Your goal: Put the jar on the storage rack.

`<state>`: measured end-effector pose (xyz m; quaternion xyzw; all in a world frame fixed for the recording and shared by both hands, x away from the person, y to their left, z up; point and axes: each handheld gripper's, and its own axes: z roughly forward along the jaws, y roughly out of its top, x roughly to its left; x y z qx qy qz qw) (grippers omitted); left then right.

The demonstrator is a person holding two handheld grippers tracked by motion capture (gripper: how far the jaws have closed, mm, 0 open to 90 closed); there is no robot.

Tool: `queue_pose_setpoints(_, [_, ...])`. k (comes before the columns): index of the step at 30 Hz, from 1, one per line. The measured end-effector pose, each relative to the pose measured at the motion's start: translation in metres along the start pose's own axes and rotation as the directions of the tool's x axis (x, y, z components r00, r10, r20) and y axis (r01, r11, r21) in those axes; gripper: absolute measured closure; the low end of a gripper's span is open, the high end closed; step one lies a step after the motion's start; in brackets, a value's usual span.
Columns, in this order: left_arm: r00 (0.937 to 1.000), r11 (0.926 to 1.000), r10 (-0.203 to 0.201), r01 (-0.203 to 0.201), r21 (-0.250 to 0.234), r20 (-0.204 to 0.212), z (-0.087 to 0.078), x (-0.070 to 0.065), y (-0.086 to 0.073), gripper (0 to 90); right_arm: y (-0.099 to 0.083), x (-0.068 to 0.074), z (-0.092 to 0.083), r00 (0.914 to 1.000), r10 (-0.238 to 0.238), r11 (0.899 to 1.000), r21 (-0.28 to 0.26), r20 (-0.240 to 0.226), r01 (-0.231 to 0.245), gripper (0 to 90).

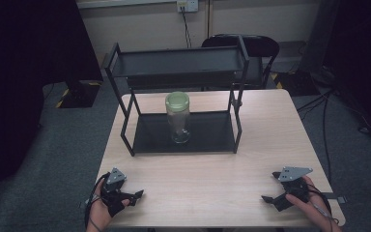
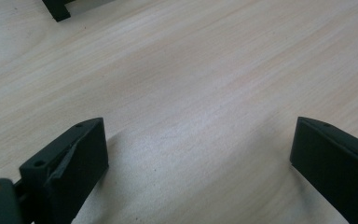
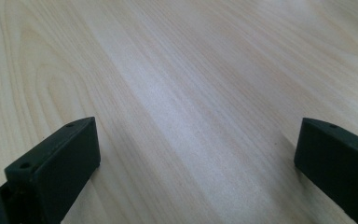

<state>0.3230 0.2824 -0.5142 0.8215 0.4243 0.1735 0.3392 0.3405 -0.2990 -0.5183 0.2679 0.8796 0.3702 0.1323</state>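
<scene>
A clear glass jar (image 1: 178, 118) with a pale green lid stands upright on the lower shelf of a black two-tier metal rack (image 1: 183, 133) at the back of the wooden table (image 1: 203, 179). My left gripper (image 1: 134, 197) rests near the front left corner, held by a gloved hand, jaws wide apart with bare wood between them (image 2: 200, 140). My right gripper (image 1: 269, 189) lies near the front right corner, also open over bare wood (image 3: 198, 140). Both are well short of the rack.
A foot of the rack (image 2: 58, 10) shows at the top left of the left gripper view. A black chair (image 1: 258, 48) stands behind the table. Cables (image 1: 326, 116) trail on the grey floor to the right.
</scene>
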Motion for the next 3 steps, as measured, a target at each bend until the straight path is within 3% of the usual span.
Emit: queue_pose_setpoints(3, [0.9999, 0.9999, 0.011, -0.011, 0.006, -0.007, 0.0000, -0.0012, -0.0006, 2.9, 0.0000, 0.0000, 0.0000, 1.0000, 0.000, 1.000, 0.000, 0.000, 0.000, 0.0])
